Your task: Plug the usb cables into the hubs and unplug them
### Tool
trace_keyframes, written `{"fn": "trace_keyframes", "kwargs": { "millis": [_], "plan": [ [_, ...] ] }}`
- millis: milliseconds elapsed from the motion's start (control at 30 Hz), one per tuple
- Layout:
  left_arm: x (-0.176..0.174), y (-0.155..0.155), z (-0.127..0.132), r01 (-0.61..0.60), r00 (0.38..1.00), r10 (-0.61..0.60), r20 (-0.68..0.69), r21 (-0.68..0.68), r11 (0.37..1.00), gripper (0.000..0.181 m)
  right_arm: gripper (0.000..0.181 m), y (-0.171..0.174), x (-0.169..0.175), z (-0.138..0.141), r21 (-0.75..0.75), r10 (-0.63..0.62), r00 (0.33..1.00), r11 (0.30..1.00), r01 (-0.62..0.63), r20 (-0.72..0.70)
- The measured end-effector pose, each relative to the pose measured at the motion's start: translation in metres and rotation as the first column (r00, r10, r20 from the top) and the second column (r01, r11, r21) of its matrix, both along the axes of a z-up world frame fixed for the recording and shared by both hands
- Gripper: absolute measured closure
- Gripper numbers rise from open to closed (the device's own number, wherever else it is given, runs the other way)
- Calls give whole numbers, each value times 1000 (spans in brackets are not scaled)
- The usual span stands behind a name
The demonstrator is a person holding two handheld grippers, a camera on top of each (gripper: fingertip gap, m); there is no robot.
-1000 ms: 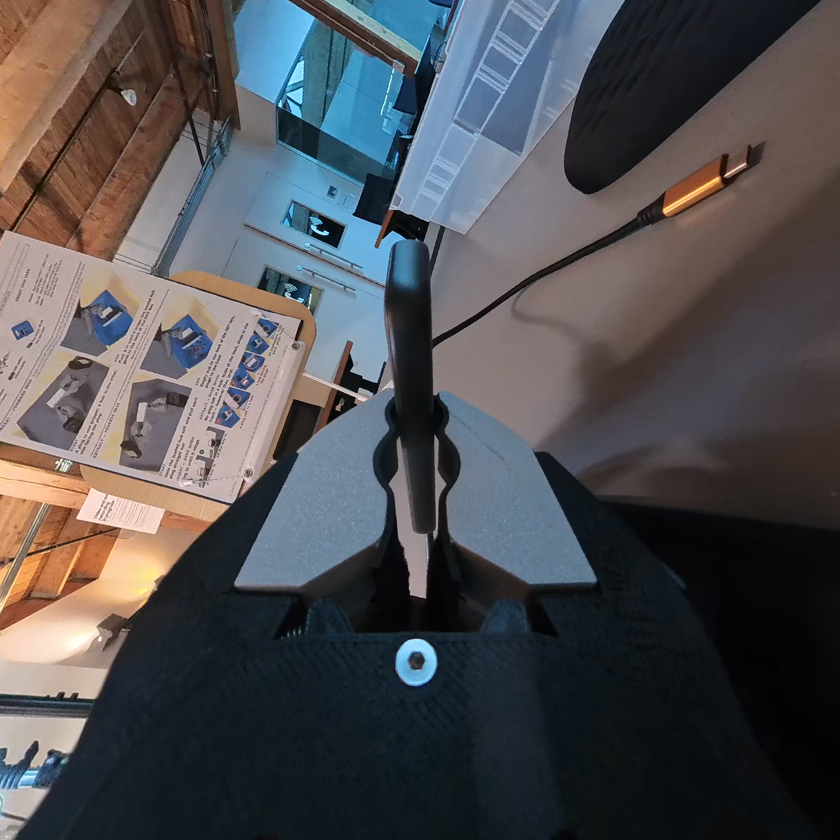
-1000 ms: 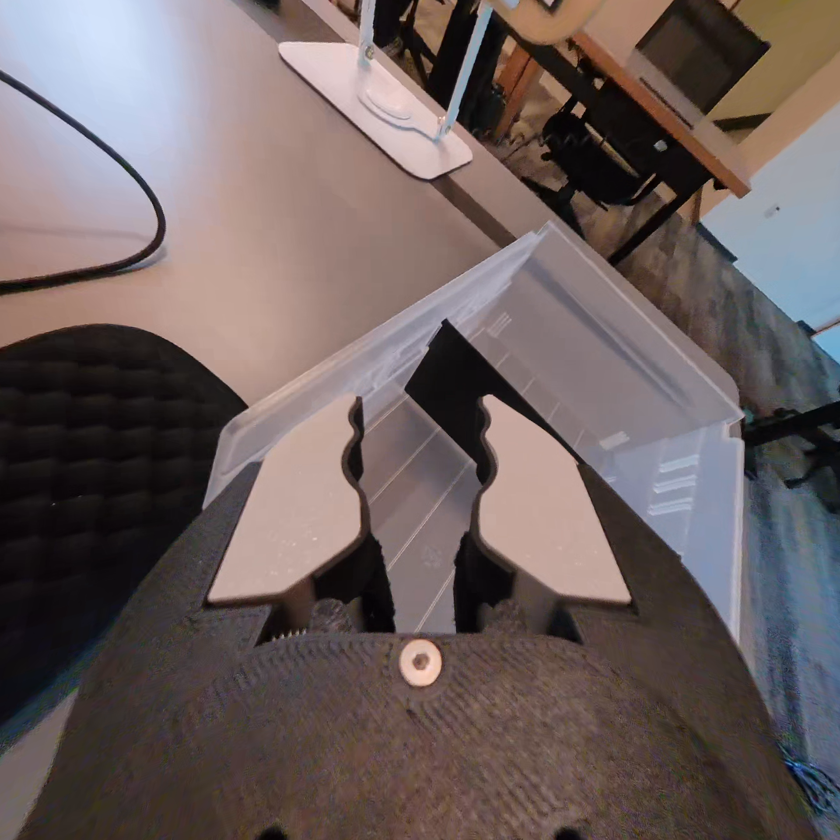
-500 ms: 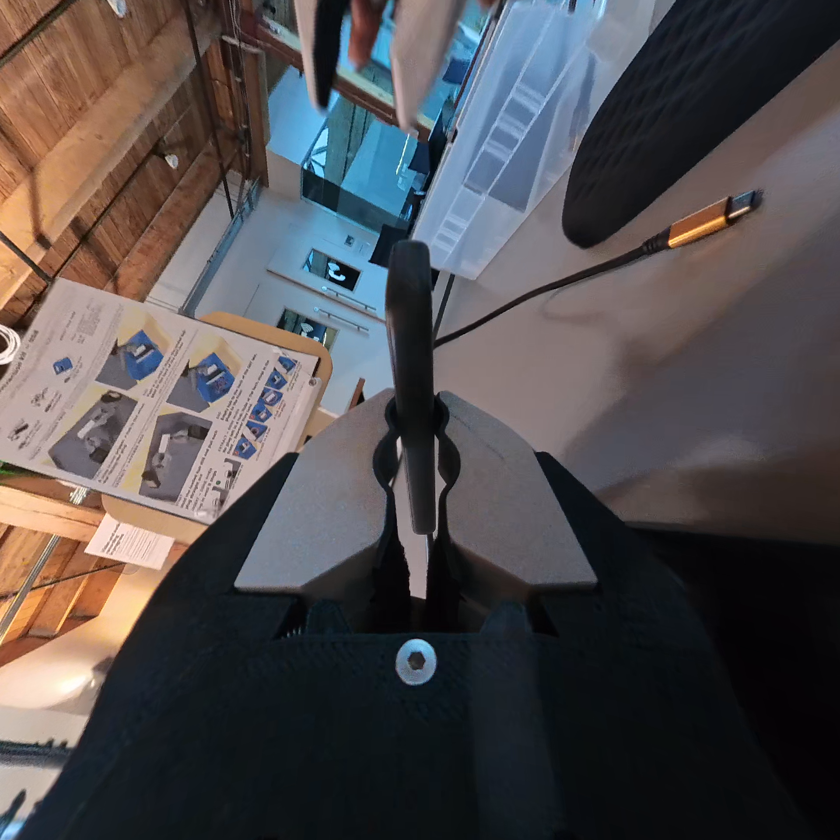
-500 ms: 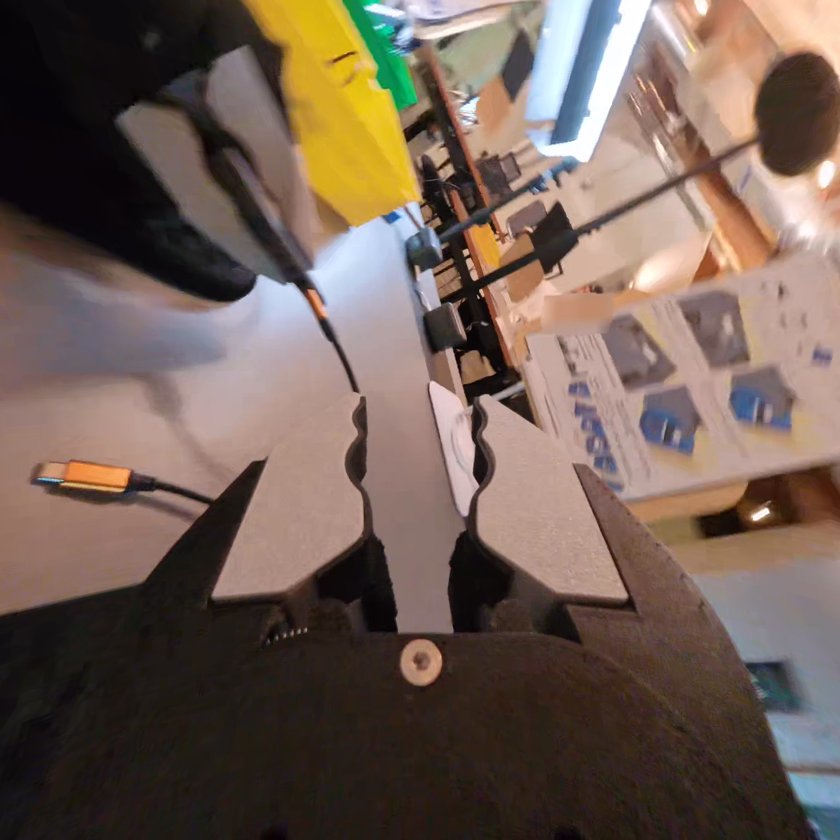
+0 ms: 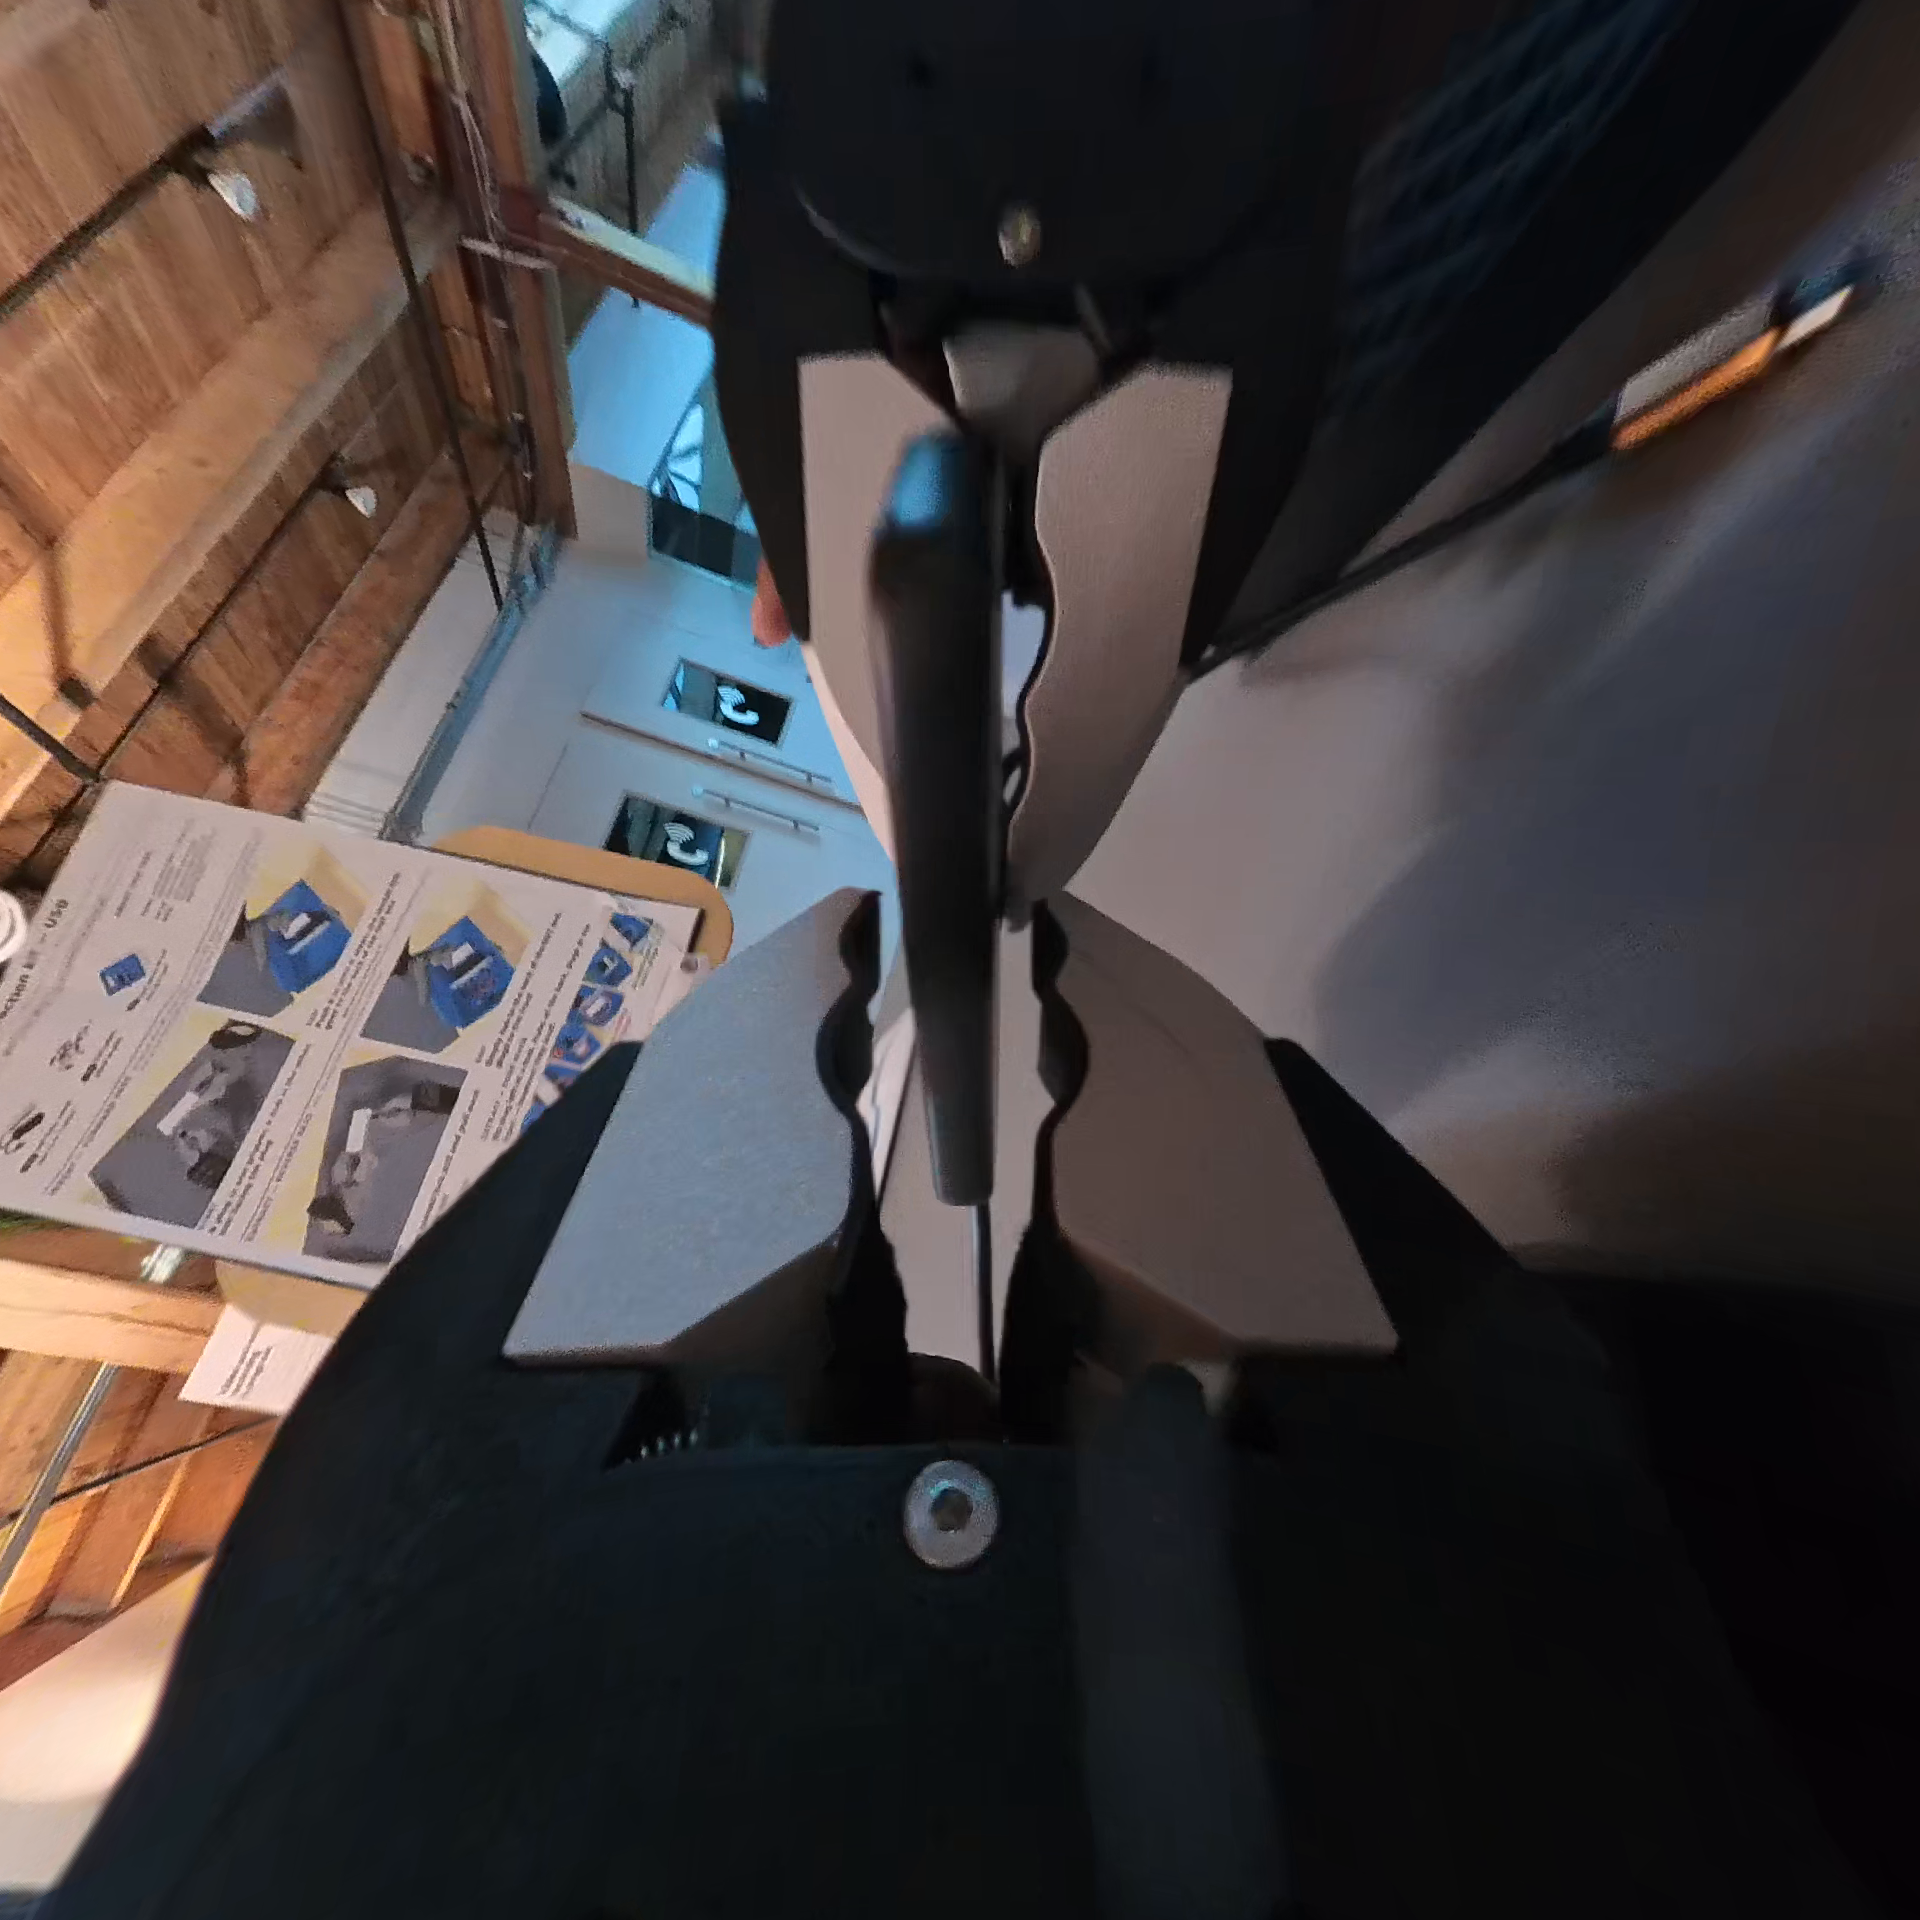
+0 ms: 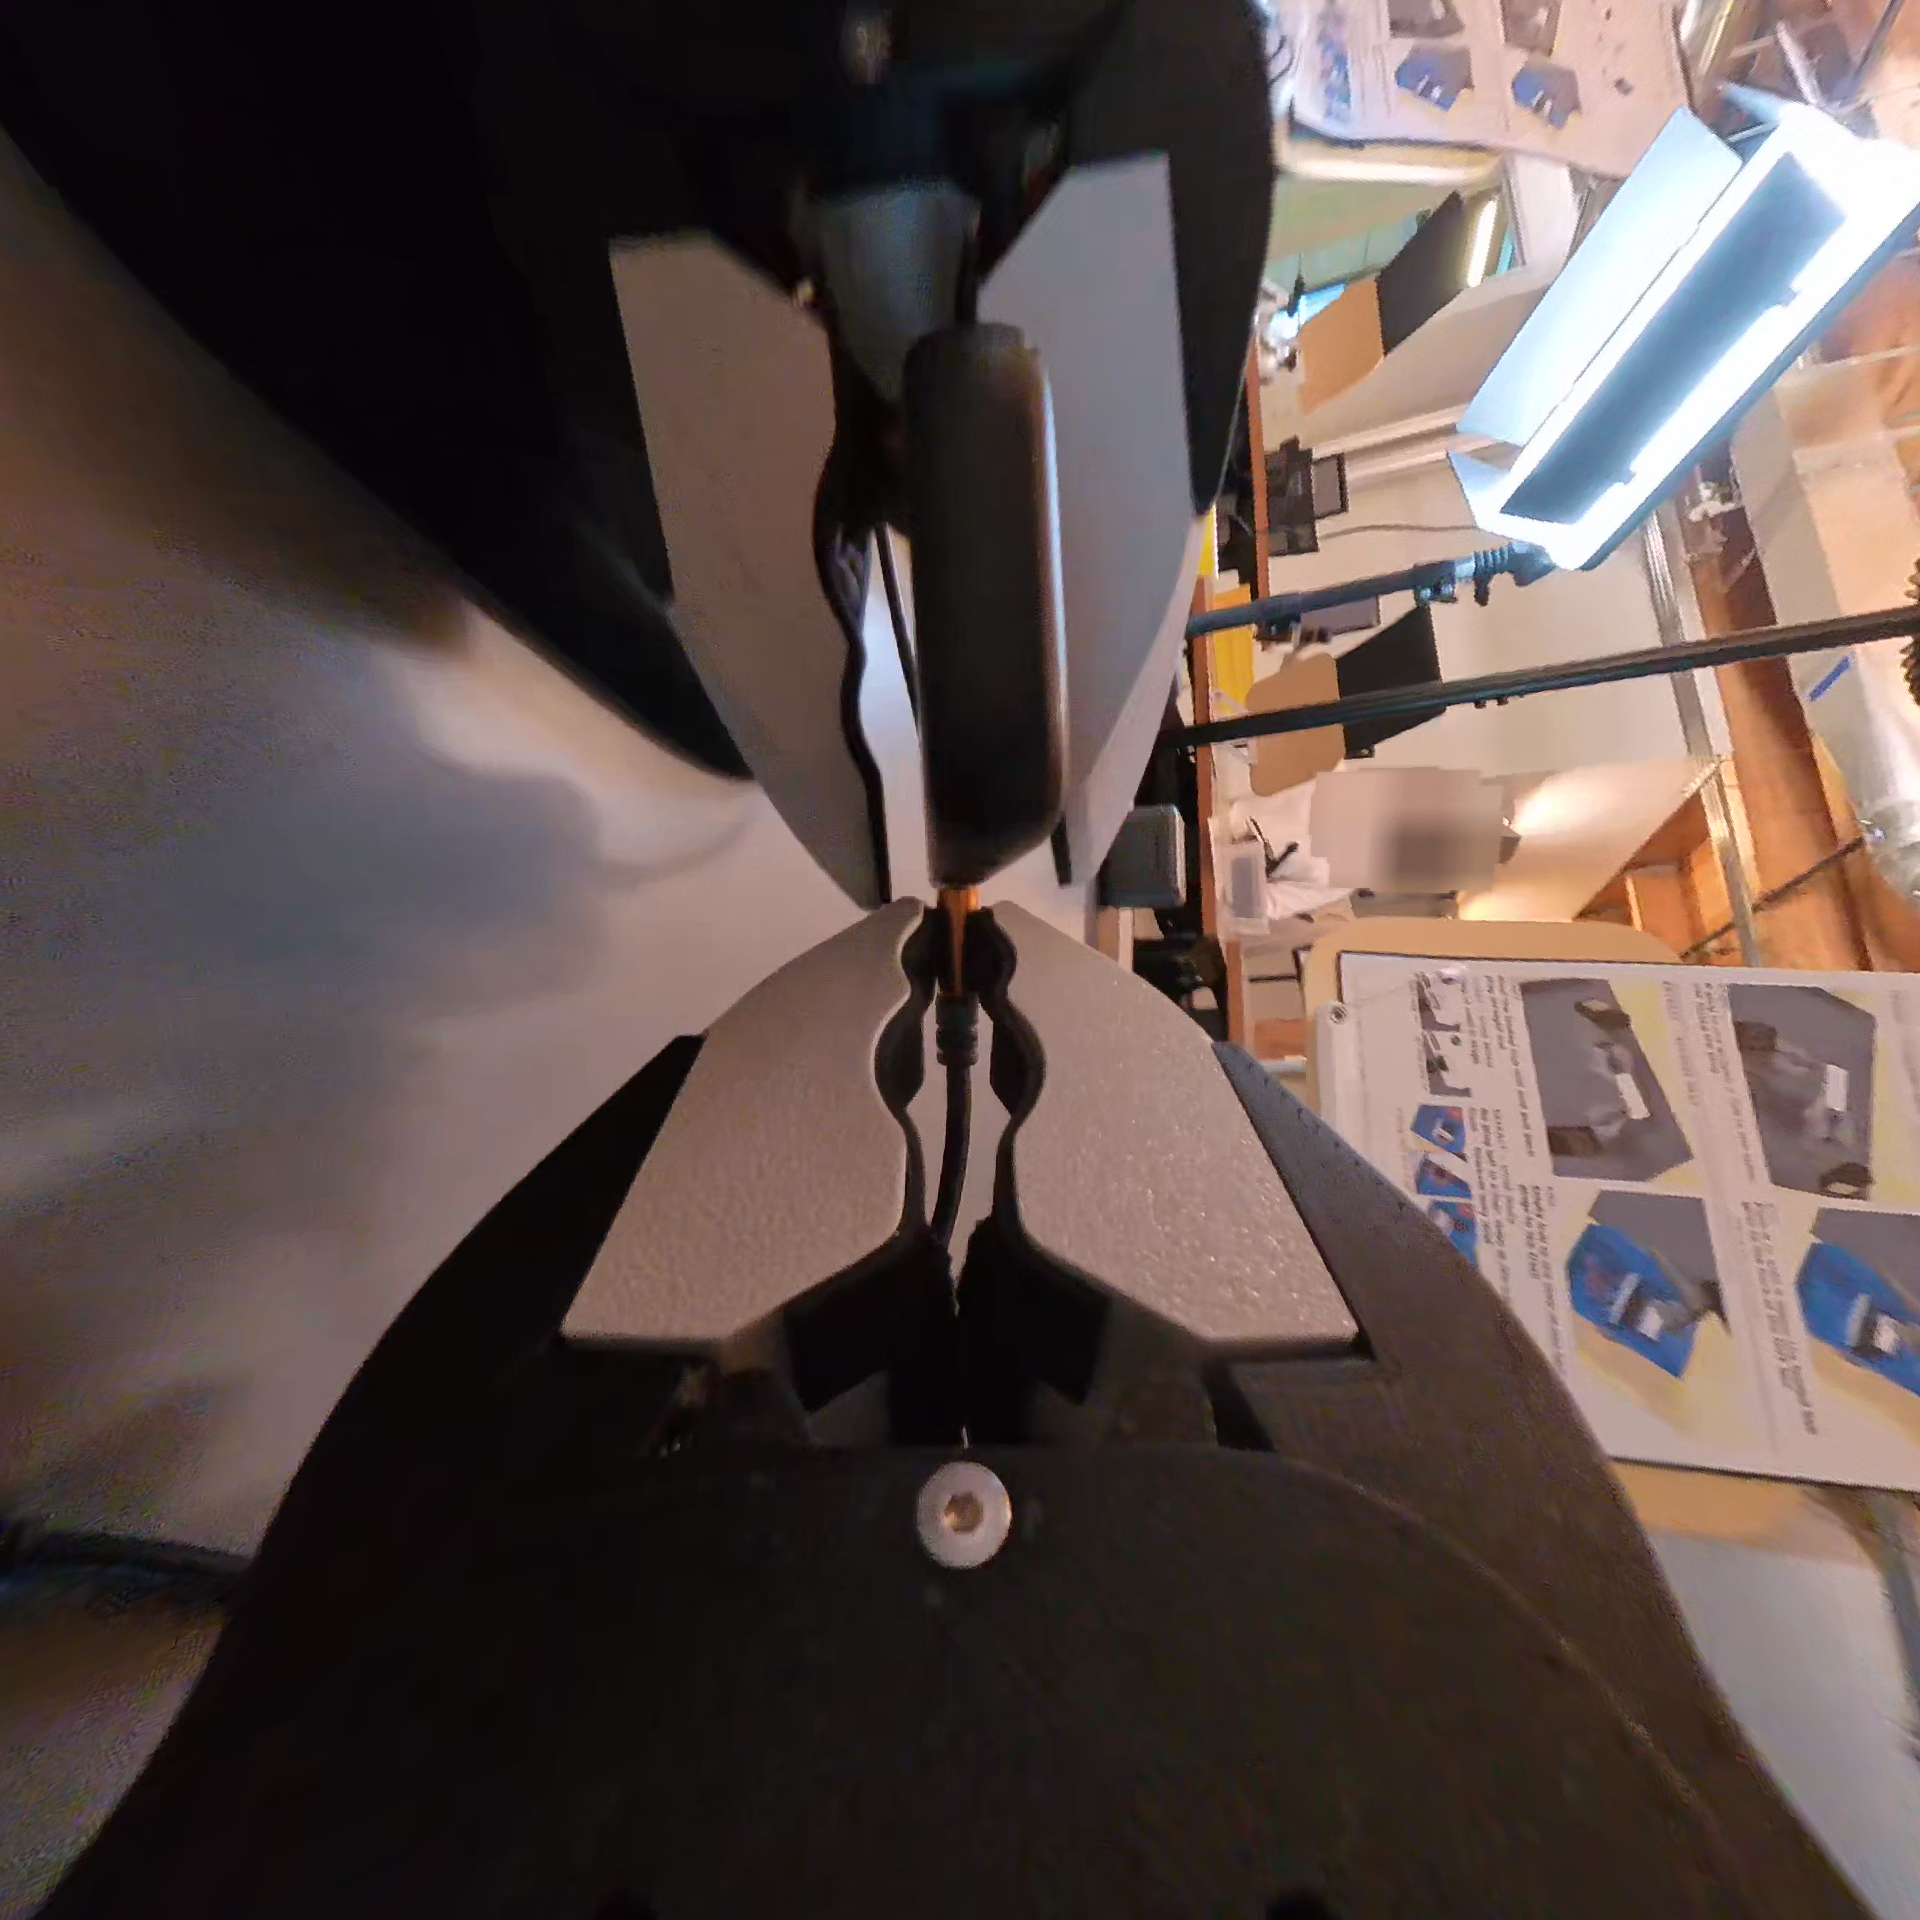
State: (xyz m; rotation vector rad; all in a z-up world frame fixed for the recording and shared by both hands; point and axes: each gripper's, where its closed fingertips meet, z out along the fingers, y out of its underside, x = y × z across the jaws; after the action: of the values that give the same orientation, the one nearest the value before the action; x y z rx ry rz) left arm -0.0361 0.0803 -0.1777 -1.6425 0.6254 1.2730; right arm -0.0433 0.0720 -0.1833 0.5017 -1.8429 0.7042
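Note:
My right gripper [image 6: 956,920] is shut on the orange USB plug [image 6: 956,951], which sits in the near end of the black hub [image 6: 987,623]. The plug's black cable [image 6: 951,1143] runs back between my fingers. My left gripper [image 5: 956,914] faces it and is open. The hub [image 5: 940,831] stands between its pads with a gap on each side. In the right wrist view the left gripper's fingers [image 6: 748,520] flank the hub. In the left wrist view the right gripper's fingers [image 5: 1132,540] show behind the hub. A second orange plug [image 5: 1714,374] lies on the grey table [image 5: 1558,935].
A black mat [image 5: 1507,156] lies at the table's far side. An instruction poster on a board [image 5: 312,1039] stands beyond the table and also shows in the right wrist view [image 6: 1662,1195]. A lit lamp [image 6: 1662,312] hangs at the upper right. Less than 4 cm separates the two grippers' tips.
My right gripper swung from the clear box to face the left one and shut on the orange plug at the hub. My left gripper, clamped on the hub before, has opened off it.

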Motion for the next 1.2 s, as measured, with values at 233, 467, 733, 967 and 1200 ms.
{"fn": "trace_keyframes", "kwargs": {
  "millis": [233, 467, 733, 967, 1200],
  "plan": [
    [4, 1, -6, 30, 996, -28, 89, -21, 999, 169, 174, 1, 7, -3, -26, 64, 997, 998, -63, 44],
    [-9, -20, 3, -1, 978, -16, 207, 82, 997, 169, 175, 88, -19, 7, -10, -235, 972, 972, 235, 24],
    [-13, -12, -11, -42, 995, 45, 90, -28, 999, 169, 175, 145, -6, 148, -544, -277, 958, 816, 195, -72],
    [-14, -14, -10, -58, 995, 60, 75, -29, 998, 169, 175, 259, 13, 212, -668, -677, 717, 612, 423, -166],
    [-16, -15, -12, -79, 995, 81, 52, -44, 996, 169, 175, 331, 20, 224, -775, -851, 502, 419, 473, -154]
  ]
}}
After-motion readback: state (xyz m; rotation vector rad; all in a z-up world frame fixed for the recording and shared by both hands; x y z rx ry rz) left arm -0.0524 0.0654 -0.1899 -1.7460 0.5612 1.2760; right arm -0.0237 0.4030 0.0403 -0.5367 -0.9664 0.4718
